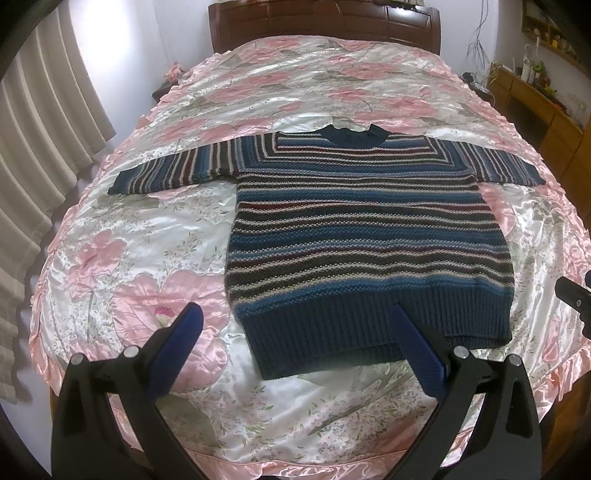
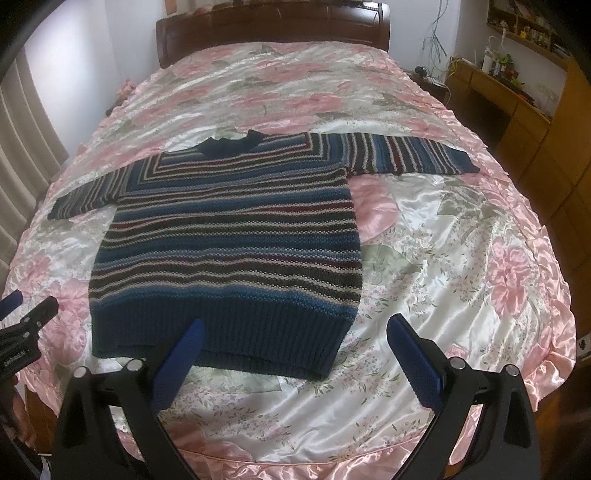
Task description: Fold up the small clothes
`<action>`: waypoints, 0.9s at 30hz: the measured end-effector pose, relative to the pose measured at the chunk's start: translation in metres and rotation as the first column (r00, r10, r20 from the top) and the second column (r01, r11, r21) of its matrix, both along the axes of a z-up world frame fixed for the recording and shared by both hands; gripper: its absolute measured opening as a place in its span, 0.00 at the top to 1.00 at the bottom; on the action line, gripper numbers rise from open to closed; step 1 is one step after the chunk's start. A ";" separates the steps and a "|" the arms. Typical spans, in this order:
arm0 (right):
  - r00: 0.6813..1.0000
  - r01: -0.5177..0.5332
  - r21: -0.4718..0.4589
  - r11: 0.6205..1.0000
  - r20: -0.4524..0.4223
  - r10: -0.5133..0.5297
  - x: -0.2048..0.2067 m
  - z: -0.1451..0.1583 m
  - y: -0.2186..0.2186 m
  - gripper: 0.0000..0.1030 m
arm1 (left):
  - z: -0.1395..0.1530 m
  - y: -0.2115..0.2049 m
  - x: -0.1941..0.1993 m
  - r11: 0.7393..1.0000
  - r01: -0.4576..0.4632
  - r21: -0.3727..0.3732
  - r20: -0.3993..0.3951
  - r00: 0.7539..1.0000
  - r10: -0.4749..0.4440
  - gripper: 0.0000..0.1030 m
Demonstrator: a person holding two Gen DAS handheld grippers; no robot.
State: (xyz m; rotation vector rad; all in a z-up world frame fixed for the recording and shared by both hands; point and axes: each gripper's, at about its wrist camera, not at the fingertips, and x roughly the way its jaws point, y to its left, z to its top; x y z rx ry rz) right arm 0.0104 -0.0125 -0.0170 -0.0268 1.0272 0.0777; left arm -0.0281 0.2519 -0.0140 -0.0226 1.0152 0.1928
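Note:
A striped knit sweater (image 1: 369, 229) in blue, dark and cream lies flat on the bed, front up, both sleeves spread out sideways and the ribbed navy hem nearest me. My left gripper (image 1: 295, 317) hovers open above the hem's left corner, nothing between its blue pads. In the right wrist view the same sweater (image 2: 229, 236) lies left of centre. My right gripper (image 2: 293, 328) hangs open over the hem's right corner, also holding nothing. Each gripper shows at the edge of the other's view: the right one (image 1: 576, 299), the left one (image 2: 26, 314).
The bed carries a shiny pink-and-white floral bedspread (image 1: 147, 236) with a ruffled edge. A dark wooden headboard (image 1: 325, 26) stands at the far end. Curtains (image 1: 40, 129) hang on the left; a wooden desk with shelves (image 2: 517, 96) stands on the right.

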 end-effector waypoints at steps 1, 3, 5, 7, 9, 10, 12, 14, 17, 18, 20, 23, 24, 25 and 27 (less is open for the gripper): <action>1.000 0.002 -0.002 1.000 0.000 -0.002 0.000 0.000 0.000 0.04 | -0.001 0.001 0.000 1.000 0.000 0.001 -0.001 1.000 0.000 0.03; 1.000 0.001 -0.002 1.000 -0.002 -0.001 0.000 0.000 0.000 0.04 | 0.000 0.000 0.000 1.000 0.000 0.000 -0.001 1.000 0.000 0.03; 1.000 0.003 0.001 1.000 -0.001 -0.003 0.000 0.000 -0.001 0.03 | -0.001 0.001 0.000 1.000 0.000 0.000 -0.002 1.000 0.000 0.03; 1.000 0.000 0.002 1.000 -0.004 0.000 0.000 -0.001 -0.001 0.03 | -0.001 0.002 0.000 1.000 -0.001 0.001 -0.003 1.000 0.001 0.03; 1.000 0.000 0.001 1.000 -0.005 0.000 0.001 -0.001 -0.001 0.03 | -0.002 0.003 -0.001 1.000 -0.002 -0.001 -0.003 1.000 0.002 0.03; 1.000 -0.001 0.001 1.000 -0.005 0.001 0.001 -0.001 -0.001 0.03 | -0.002 0.003 -0.001 1.000 -0.003 0.000 -0.003 1.000 0.003 0.03; 1.000 0.000 0.002 1.000 -0.005 0.000 0.001 -0.001 -0.001 0.03 | -0.002 0.003 0.000 1.000 -0.002 0.001 -0.003 1.000 0.002 0.03; 1.000 -0.002 0.001 1.000 -0.008 0.002 0.002 -0.002 -0.002 0.03 | -0.003 0.004 0.000 1.000 -0.002 0.002 -0.003 1.000 0.002 0.03; 1.000 -0.003 0.001 1.000 -0.012 0.003 0.006 -0.004 -0.003 0.03 | -0.003 0.004 0.000 1.000 -0.002 0.000 -0.006 1.000 0.002 0.03; 1.000 -0.003 0.001 1.000 -0.013 0.003 0.007 -0.005 -0.003 0.03 | -0.004 0.005 -0.001 1.000 -0.002 0.001 -0.008 1.000 0.002 0.03; 1.000 -0.003 0.001 1.000 -0.013 0.003 0.007 -0.005 -0.003 0.03 | -0.006 0.008 -0.001 1.000 -0.004 0.000 -0.010 1.000 0.004 0.03; 1.000 -0.003 0.007 1.000 -0.017 0.003 0.009 -0.007 -0.003 0.03 | -0.009 0.008 0.001 1.000 -0.007 0.002 -0.015 1.000 0.007 0.03; 1.000 -0.005 0.012 1.000 -0.021 0.005 0.011 -0.008 -0.004 0.03 | -0.011 0.009 0.002 1.000 -0.008 0.004 -0.018 1.000 0.008 0.03; 1.000 -0.008 0.018 1.000 -0.028 0.009 0.015 -0.011 -0.006 0.03 | -0.013 0.007 0.006 1.000 -0.008 0.005 -0.023 1.000 0.008 0.03; 0.999 -0.007 0.021 1.000 -0.041 0.008 0.025 -0.013 -0.012 0.03 | -0.017 0.005 0.015 1.000 -0.009 0.004 -0.034 0.999 0.009 0.03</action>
